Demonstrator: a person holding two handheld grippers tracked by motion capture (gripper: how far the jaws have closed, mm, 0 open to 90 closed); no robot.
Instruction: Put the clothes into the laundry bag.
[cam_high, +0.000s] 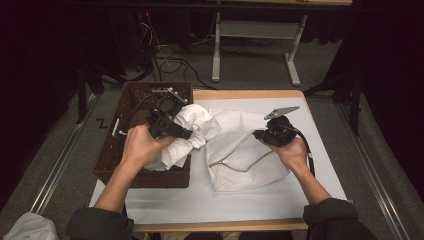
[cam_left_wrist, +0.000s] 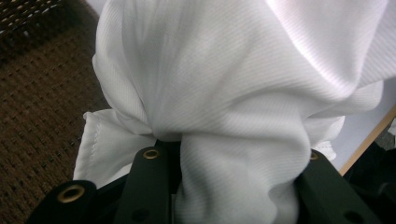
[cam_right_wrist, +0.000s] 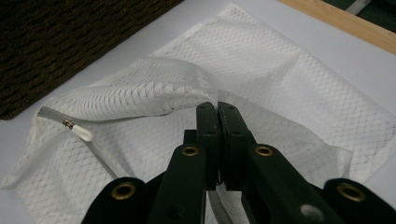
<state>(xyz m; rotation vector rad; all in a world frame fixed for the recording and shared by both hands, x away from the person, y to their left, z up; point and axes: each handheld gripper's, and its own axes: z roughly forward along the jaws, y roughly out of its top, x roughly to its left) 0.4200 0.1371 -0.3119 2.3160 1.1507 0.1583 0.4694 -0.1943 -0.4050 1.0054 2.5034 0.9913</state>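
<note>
A bunched white cloth (cam_high: 197, 127) hangs over the right rim of a brown wicker basket (cam_high: 130, 107). My left gripper (cam_high: 187, 134) is shut on it. In the left gripper view the cloth (cam_left_wrist: 233, 84) bulges up between the two jaws of the left gripper (cam_left_wrist: 233, 186), with the basket (cam_left_wrist: 42, 102) behind it. A white mesh bag (cam_high: 247, 162) with a zipper lies on the table. My right gripper (cam_high: 258, 134) is shut on the bag's upper edge and holds it raised. In the right gripper view the right gripper (cam_right_wrist: 217, 116) pinches the mesh bag (cam_right_wrist: 289, 79), and the zipper pull (cam_right_wrist: 80, 131) hangs at the left.
A white sheet (cam_high: 210, 200) covers the wooden table, whose edge (cam_high: 250, 94) shows at the back. The basket stands at the table's left end and partly overhangs it. On the floor beyond the table lie cables (cam_high: 170, 55) and stands a white frame (cam_high: 255, 30).
</note>
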